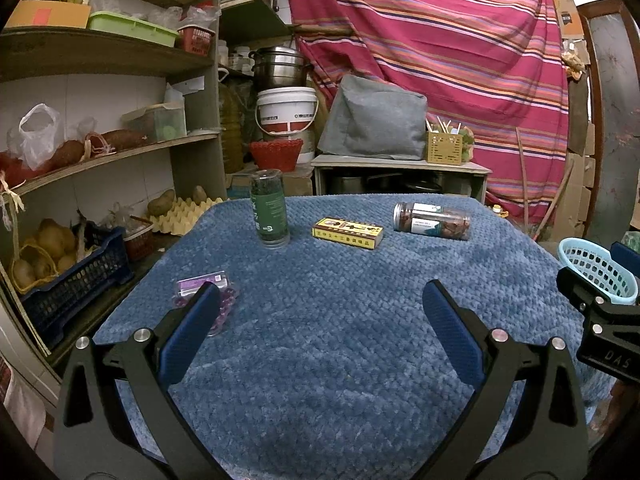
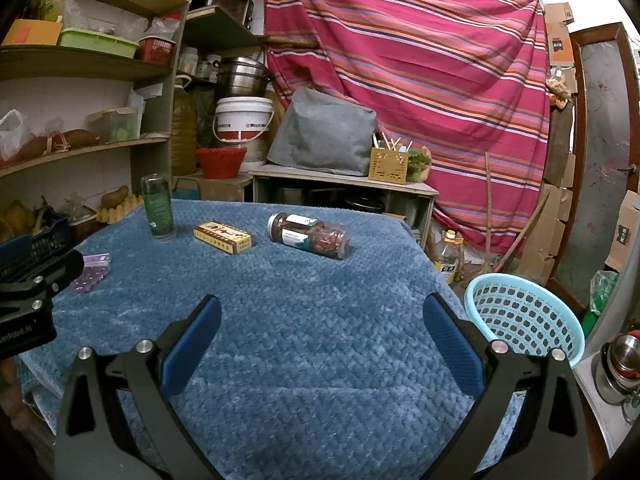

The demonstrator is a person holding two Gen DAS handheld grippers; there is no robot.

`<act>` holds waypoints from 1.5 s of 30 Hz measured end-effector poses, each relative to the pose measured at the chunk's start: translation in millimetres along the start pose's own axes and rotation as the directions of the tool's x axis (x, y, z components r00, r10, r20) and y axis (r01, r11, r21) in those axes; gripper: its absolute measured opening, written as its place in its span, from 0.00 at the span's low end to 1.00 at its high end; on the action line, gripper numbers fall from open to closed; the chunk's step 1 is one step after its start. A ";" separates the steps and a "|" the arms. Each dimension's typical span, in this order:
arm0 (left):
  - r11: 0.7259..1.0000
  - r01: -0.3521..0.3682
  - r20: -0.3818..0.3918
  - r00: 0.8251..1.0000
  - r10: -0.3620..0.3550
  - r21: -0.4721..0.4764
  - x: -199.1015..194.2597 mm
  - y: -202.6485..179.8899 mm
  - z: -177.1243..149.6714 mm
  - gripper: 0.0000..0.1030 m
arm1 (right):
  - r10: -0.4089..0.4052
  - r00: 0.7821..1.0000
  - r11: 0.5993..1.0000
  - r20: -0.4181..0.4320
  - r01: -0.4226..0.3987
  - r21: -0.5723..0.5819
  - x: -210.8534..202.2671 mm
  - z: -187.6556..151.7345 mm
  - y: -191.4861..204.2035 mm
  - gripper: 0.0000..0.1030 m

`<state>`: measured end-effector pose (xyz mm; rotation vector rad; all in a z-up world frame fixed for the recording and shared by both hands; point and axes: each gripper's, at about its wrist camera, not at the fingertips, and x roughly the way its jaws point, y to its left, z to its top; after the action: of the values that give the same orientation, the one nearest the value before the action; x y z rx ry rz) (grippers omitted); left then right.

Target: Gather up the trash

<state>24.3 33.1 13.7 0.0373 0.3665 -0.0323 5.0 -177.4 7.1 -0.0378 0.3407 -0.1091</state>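
On the blue cloth [image 1: 328,340] [image 2: 304,320] stand a tall green jar [image 1: 269,208] [image 2: 158,208] upright, a yellow box [image 1: 347,233] [image 2: 224,237] lying flat, and a clear jar with reddish contents [image 1: 432,221] [image 2: 309,235] on its side. A purple plastic pack [image 1: 202,285] [image 2: 93,269] lies near the left edge, partly behind my left finger. A light blue basket [image 1: 596,270] [image 2: 524,316] sits off the table's right side. My left gripper [image 1: 320,312] and right gripper [image 2: 322,324] are both open over the near cloth, holding nothing.
Shelves [image 1: 100,152] with produce, bags and a dark blue crate [image 1: 72,280] line the left. Behind the table are a low cabinet [image 1: 400,168], a white bucket [image 1: 286,110] and a striped curtain [image 1: 440,40]. An oil bottle [image 2: 450,256] stands on the floor to the right.
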 end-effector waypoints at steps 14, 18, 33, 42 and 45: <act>1.000 -0.001 0.004 1.000 0.001 0.004 -1.0 -1.4 -0.5 0.95 | 0.001 1.000 1.000 0.000 -0.001 0.000 0.2 0.0 -0.3 0.96; 1.000 -0.001 0.005 1.000 0.001 0.004 0.0 -0.4 -0.5 0.95 | 0.000 1.000 1.000 0.000 0.000 -0.001 0.2 -0.1 -0.5 0.96; 1.000 -0.001 0.007 1.000 0.001 0.006 -0.2 -0.8 -1.4 0.95 | 0.001 1.000 1.000 -0.002 -0.001 0.005 -0.1 -0.2 -0.9 0.96; 1.000 0.000 0.007 1.000 0.000 0.006 -0.6 -1.2 -2.0 0.95 | 0.002 1.000 1.000 -0.003 -0.002 0.005 0.4 0.0 -1.0 0.96; 1.000 -0.005 0.009 1.000 0.005 0.012 -0.7 -2.0 -2.4 0.95 | 0.001 1.000 1.000 -0.002 -0.001 0.004 0.3 0.3 -1.0 0.96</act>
<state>22.7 31.2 11.7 0.0502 0.3572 -0.0293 5.3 -178.3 7.3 -0.0333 0.3420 -0.1086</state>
